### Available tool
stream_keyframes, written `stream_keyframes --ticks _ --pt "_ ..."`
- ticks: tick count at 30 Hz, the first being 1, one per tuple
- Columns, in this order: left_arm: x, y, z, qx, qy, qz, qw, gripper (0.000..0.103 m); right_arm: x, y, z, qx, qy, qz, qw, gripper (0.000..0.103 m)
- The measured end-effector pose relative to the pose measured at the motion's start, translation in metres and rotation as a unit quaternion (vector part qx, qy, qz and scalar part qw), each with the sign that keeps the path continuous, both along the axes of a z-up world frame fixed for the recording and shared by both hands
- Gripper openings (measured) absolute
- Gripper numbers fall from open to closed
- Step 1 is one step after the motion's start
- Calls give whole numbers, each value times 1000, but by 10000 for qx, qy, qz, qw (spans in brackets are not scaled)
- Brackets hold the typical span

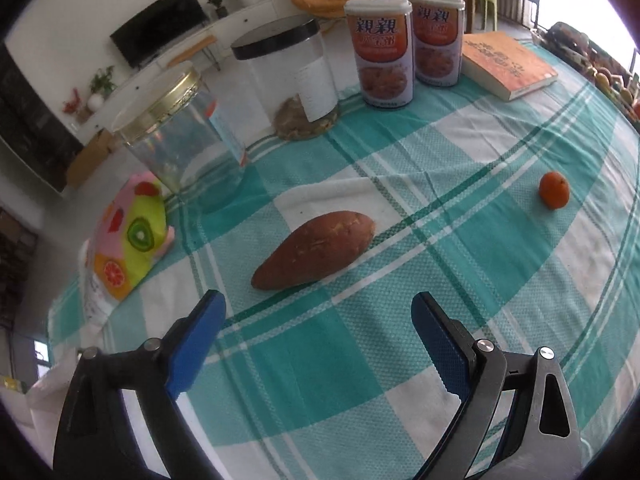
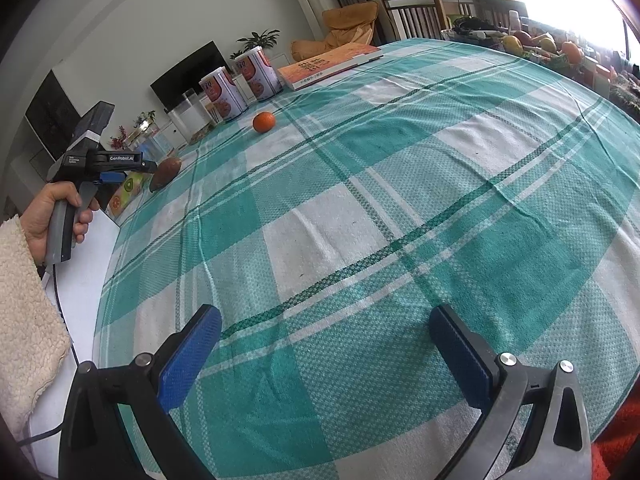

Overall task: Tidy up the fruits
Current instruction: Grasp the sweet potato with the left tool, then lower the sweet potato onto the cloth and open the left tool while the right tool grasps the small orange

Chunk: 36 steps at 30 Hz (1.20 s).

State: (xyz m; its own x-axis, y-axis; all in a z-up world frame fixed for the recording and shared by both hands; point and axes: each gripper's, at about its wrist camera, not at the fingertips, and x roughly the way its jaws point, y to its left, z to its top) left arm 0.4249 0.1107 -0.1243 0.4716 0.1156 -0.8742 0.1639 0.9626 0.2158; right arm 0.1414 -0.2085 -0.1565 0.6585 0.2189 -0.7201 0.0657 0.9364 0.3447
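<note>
A reddish-brown sweet potato [image 1: 314, 250] lies on the green-and-white checked tablecloth [image 1: 360, 380], just ahead of my left gripper [image 1: 318, 312], which is open and empty. A small orange [image 1: 554, 190] sits to the right, apart from it. In the right wrist view the orange [image 2: 264, 121] and the sweet potato [image 2: 165, 173] lie far off at the left. My right gripper [image 2: 326, 326] is open and empty above bare cloth [image 2: 400, 220]. The left gripper [image 2: 120, 170] shows there, held in a hand by the sweet potato.
Two clear jars [image 1: 180, 140] [image 1: 288, 68], two cans [image 1: 380, 52] and an orange book [image 1: 506, 64] stand at the table's far side. A colourful fruit-print packet [image 1: 128, 240] lies at the left edge. More fruit [image 2: 540, 46] sits at the far right.
</note>
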Motion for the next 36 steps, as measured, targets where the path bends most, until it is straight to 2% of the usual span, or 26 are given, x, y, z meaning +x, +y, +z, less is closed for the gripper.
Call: stream_keyframes --ticks 7,8,9,10,11,14,17,18,19,20,23,27,32,36 --pt "42 11 -23 55 -55 34 10000 94 2 2 0 -35 -2 2 10000 103" --pt "45 11 -24 8 -83 32 10000 91 3 1 0 -22 -4 -2 10000 103" --pt "49 10 -24 -131 -97 -22 9999 72 3 1 0 -11 -7 -6 10000 103" --pt "51 10 -24 -424 -38 -105 9990 54 3 1 0 -6 -9 -10 10000 103" --pt "54 10 -25 -499 47 -31 9987 44 4 1 0 -8 -9 -11 10000 103" --pt "54 14 -25 -594 -2 148 9981 43 4 2 0 -18 -9 -7 10000 103" --pt "51 25 -23 -969 -18 554 9938 44 5 1 0 2 -11 -9 10000 103" --pt "51 27 -24 -1011 55 676 9926 45 5 1 0 7 -12 -9 10000 103" --pt "54 29 -32 -1047 338 798 9907 46 5 1 0 16 -15 -7 10000 103" --pt "53 30 -34 -1077 355 852 9899 47 5 0 0 28 -17 -6 10000 103" --pt "50 28 -23 -1048 162 901 9903 42 4 -1 1 84 -35 -2 10000 103" --pt "39 25 -9 -1283 -66 1205 9844 41 3 -3 2 143 -44 -13 9999 103" --pt "-8 11 19 -1533 -100 1342 9790 41 3 -2 2 117 -38 35 9999 103" --pt "-61 -3 34 -1407 -9 1406 9800 41 3 0 3 138 -55 87 9999 103"
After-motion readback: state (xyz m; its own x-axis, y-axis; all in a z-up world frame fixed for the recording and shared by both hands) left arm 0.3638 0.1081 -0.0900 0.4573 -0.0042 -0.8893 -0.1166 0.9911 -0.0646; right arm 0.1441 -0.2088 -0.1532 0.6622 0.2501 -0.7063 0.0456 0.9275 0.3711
